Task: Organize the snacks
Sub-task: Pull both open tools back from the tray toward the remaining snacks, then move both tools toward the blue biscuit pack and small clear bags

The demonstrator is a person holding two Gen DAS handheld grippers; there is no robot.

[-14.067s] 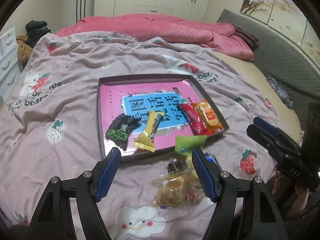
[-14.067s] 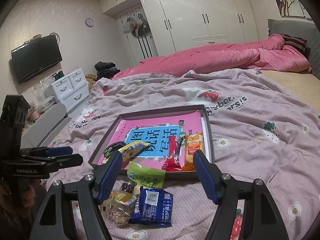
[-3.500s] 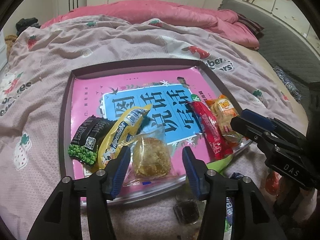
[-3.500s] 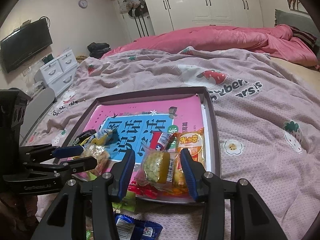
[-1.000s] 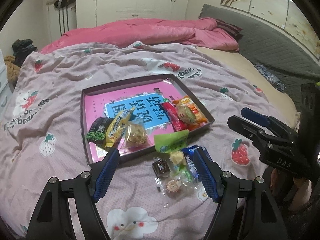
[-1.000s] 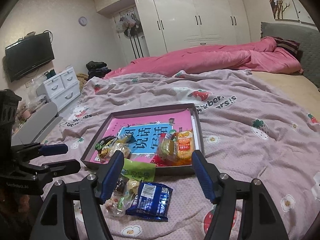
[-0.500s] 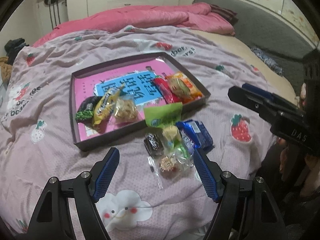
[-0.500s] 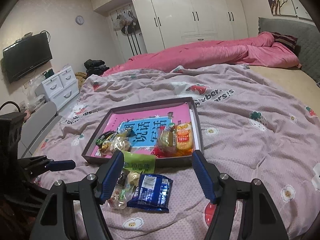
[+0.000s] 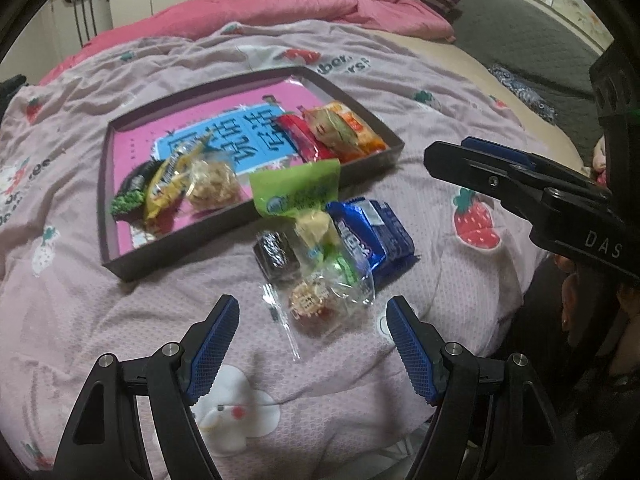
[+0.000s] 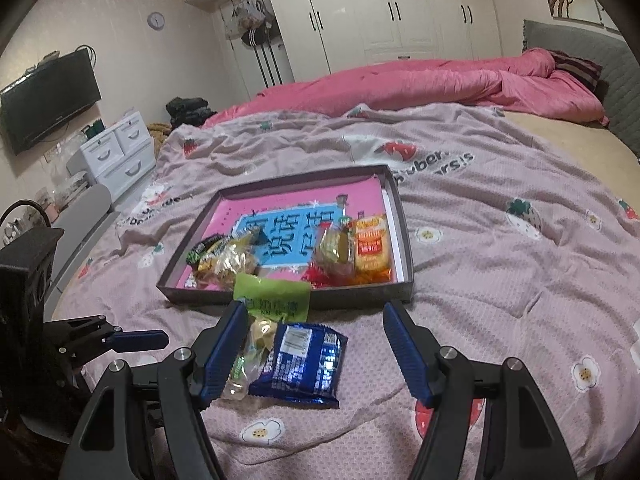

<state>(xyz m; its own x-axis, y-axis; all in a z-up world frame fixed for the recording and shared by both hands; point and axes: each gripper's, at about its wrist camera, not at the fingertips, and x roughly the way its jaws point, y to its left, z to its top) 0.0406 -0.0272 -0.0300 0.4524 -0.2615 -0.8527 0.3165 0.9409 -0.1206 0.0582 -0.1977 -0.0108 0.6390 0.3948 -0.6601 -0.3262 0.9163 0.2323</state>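
Note:
A shallow dark tray [image 9: 105,184] [image 10: 403,224] with a pink and blue printed floor lies on the bed. Along its near edge sit a green-pea pack, a yellow bar [image 9: 170,178] and a clear-wrapped cake [image 9: 212,186]; at its right end a red bar [image 9: 306,142] and orange packs [image 9: 344,130] [image 10: 372,246]. Loose snacks lie in front: a green bag [image 9: 298,192] [image 10: 274,300], a blue cookie pack [image 9: 372,236] [image 10: 302,362], a dark brownie [image 9: 276,254], a clear-wrapped round sweet [image 9: 310,300]. My left gripper [image 9: 312,334] hangs open just short of the sweet. My right gripper [image 10: 314,342] is open over the blue pack.
A pale pink strawberry-print blanket [image 9: 460,280] covers the bed, with a pink duvet [image 10: 420,84] bunched at the far end. White wardrobes [image 10: 384,12], a wall TV [image 10: 48,98] and a white drawer unit [image 10: 116,152] stand beyond. The bed's edge drops away near me.
The left gripper has come down and forward, tilting more steeply toward the loose snack pile, which now looms larger. The right gripper has barely moved. No snack has shifted.

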